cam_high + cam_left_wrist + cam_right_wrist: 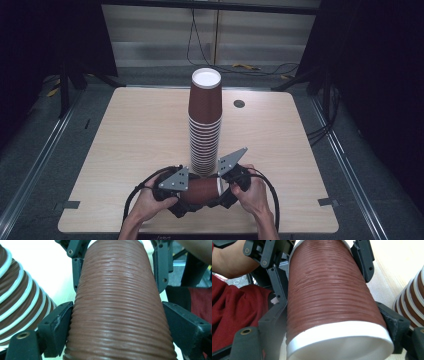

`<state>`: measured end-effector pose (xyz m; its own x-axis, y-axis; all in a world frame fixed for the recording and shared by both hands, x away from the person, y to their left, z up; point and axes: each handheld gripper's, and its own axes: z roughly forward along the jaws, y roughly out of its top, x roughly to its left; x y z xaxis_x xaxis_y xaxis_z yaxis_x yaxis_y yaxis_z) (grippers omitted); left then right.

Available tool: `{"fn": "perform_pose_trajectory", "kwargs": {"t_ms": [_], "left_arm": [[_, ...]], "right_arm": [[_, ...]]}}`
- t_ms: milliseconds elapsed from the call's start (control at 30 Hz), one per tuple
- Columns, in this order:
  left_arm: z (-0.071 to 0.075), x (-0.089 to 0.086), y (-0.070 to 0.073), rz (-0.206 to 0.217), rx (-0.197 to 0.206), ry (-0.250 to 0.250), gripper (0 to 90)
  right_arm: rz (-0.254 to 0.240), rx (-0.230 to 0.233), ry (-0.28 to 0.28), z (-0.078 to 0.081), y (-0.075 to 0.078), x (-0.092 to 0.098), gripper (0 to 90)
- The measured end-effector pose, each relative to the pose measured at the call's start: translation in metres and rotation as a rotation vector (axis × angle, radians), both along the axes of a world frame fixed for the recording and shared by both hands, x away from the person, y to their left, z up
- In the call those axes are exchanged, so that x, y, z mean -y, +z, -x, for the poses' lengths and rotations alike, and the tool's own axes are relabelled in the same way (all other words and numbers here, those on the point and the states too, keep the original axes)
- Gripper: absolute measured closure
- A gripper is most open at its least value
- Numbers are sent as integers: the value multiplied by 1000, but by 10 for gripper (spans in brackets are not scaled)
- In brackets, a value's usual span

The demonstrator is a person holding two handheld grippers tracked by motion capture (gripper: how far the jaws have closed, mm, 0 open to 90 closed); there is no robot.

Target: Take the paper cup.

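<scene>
High view: I hold a single brown ribbed paper cup (202, 190) lying on its side between my two tongs, low over the near edge of the wooden table (135, 130), just in front of the tall stack of cups (205, 125) that stands upside down in the middle of the table. My left gripper (186, 191) takes the cup from the left, my right gripper (223, 189) from the right, and my hands sit close on either side. In the left gripper view my black jaws press against both flanks of the cup (117, 305), so this tong is clenched on it; the stack (17, 297) shows at the left, apart from the cup. In the right gripper view my jaws clamp the cup (329, 297) near its white rolled rim, which faces the camera, and the other tong's jaws reach around the far end of the same cup. The stack (412, 302) shows at the right edge.
</scene>
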<state>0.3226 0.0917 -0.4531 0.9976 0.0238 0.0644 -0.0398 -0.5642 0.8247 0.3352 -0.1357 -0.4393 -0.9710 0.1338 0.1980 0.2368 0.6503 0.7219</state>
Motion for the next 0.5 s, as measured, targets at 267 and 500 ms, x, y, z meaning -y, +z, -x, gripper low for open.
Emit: {"fn": "perform_pose_trajectory", "kwargs": {"t_ms": [267,500], "left_arm": [[0,-4,2,47,-3,9,141],[-1,-11,13,111,23,28,164]], "right_arm": [[-10,-2,6,-1,0,0,212],[-1,-3,-3,-1,-5,0,211]]}}
